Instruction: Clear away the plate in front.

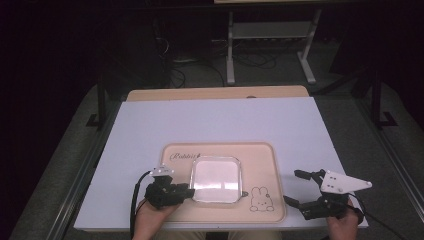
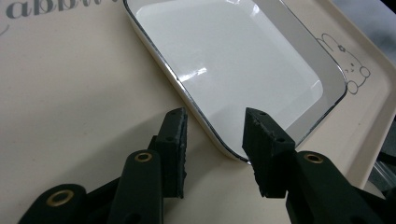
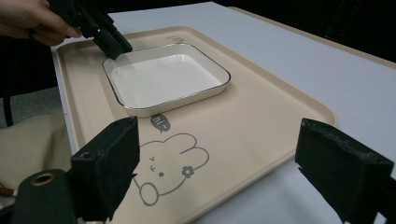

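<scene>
Fingers (image 2: pixel 175 140) of the left gripper (image 1: pixel 186 191), at lower left of the high view, stand parted with a corner of the dish (image 1: pixel 216 179) between them; in the left gripper view the rim crosses the gap and neither pad presses on it, so the dish is released, not gripped. It is a shallow, square white dish with a dark line round its rim, lying flat near the middle of the beige tray (image 1: pixel 262 155), just left of the printed rabbit (image 1: pixel 261 199); the tray sits on the white table (image 1: pixel 225 120). By its gloss it is probably glazed ceramic or enamel: stiff, fairly heavy for its size, slippery under rubber pads and likely to chip if dropped or knocked. The thin upturned rim is the only place to take hold, best at mid-side or a rounded corner, with one finger inside and one outside. Held by one edge, it will want to tilt. At lower right, the right gripper (image 1: pixel 297 187) hangs off the tray's edge, fingers (image 3: pixel 109 161) spread wide and holding nothing.
</scene>
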A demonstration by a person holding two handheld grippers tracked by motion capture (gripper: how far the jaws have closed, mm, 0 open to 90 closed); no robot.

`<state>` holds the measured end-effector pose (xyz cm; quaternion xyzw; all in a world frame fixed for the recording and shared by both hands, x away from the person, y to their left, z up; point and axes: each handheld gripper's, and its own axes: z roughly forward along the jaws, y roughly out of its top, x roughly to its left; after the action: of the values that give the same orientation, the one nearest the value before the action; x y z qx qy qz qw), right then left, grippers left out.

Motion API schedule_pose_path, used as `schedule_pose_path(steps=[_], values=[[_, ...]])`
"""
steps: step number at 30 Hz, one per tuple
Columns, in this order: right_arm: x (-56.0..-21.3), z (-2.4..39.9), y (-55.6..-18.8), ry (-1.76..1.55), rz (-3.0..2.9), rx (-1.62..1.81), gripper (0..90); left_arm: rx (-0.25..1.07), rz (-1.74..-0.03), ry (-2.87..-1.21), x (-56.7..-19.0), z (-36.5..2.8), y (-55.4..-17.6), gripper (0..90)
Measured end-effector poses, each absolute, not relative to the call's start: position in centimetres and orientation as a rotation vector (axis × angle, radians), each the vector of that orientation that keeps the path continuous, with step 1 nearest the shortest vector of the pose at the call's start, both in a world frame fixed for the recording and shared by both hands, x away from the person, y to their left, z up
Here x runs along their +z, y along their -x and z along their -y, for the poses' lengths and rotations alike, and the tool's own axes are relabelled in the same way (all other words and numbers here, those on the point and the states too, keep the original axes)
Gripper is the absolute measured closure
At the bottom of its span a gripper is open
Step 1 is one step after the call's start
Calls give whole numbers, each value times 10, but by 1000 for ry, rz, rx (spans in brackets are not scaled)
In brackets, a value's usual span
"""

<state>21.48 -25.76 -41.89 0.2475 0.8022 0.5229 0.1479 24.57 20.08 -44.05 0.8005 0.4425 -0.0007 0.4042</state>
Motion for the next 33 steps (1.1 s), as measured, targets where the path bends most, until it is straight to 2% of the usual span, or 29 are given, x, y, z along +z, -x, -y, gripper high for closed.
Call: schedule_pose_path(steps=[7,16,33], values=[[-419,260,-215,-725,-2298,1506,131,14,-1093,-2014,-438,-201,-246,526],[-420,260,-215,-726,-2303,1503,131,49,-978,-2008,-430,-206,-245,493],[-420,260,-216,-729,-2305,1499,131,139,-901,-1993,-420,-220,-243,408]])
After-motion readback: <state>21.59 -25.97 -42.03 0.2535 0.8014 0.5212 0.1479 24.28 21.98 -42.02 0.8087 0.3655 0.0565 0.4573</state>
